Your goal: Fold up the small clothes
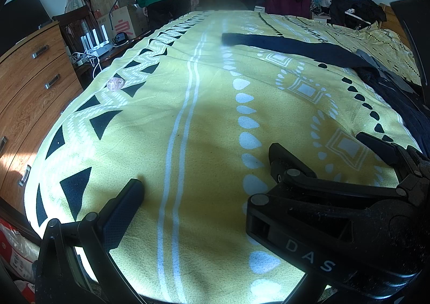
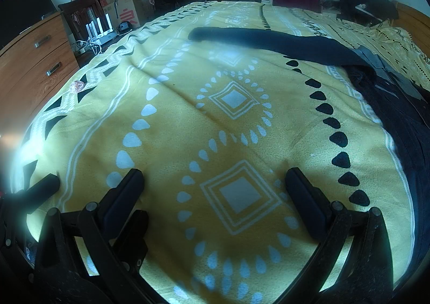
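Left wrist view: my right gripper (image 1: 317, 153) intrudes, unseen in the other view.
Bedspread (image 2: 242, 121): yellow, my folding surface.
Dark garment (image 2: 268, 40): far right, sleeve stretched out, well apart from me.
Right gripper (image 2: 215, 180): apart, empty, hovering low.
Left gripper (image 1: 207, 188): wide apart, empty, I judge.
Pink bauble (image 1: 115, 83): left edge.
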`<state>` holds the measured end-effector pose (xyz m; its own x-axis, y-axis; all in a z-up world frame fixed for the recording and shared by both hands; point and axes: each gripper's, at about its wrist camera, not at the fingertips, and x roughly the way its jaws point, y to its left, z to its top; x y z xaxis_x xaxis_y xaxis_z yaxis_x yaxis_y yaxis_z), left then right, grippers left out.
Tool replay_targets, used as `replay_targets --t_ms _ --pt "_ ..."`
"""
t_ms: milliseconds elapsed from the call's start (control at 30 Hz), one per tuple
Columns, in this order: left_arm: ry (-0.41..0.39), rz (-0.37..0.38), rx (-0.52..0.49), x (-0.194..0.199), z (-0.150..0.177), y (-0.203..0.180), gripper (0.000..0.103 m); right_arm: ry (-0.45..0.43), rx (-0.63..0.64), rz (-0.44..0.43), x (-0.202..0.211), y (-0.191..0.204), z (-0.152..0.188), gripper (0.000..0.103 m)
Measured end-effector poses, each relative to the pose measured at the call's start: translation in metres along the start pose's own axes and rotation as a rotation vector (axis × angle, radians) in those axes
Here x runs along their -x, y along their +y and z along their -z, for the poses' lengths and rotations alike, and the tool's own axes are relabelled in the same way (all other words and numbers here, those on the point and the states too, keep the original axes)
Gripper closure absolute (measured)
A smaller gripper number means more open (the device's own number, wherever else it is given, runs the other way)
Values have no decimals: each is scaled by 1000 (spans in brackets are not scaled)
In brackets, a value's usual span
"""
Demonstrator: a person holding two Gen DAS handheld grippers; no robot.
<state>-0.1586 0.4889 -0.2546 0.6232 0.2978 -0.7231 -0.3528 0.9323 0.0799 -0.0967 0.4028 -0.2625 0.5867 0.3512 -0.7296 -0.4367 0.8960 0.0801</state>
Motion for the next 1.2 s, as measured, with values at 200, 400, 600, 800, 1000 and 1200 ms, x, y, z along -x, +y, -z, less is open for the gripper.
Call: replay_targets --t_ms 200,400,600,800,1000,1200 --pt "0 0 0 0 0 0 0 0 0 0 0 0 0 0" --pt "0 0 0 0 0 0 0 0 0 0 0 0 0 0" --pt "0 0 0 0 0 0 0 0 0 0 0 0 0 0" --pt "7 32 21 0 0 5 0 -1 -3 1 -2 2 -1 0" --pt "5 18 12 3 1 3 0 0 0 5 -3 3 -2 0" --pt "3 20 13 3 1 4 0 -1 -1 5 -3 3 -2 0"
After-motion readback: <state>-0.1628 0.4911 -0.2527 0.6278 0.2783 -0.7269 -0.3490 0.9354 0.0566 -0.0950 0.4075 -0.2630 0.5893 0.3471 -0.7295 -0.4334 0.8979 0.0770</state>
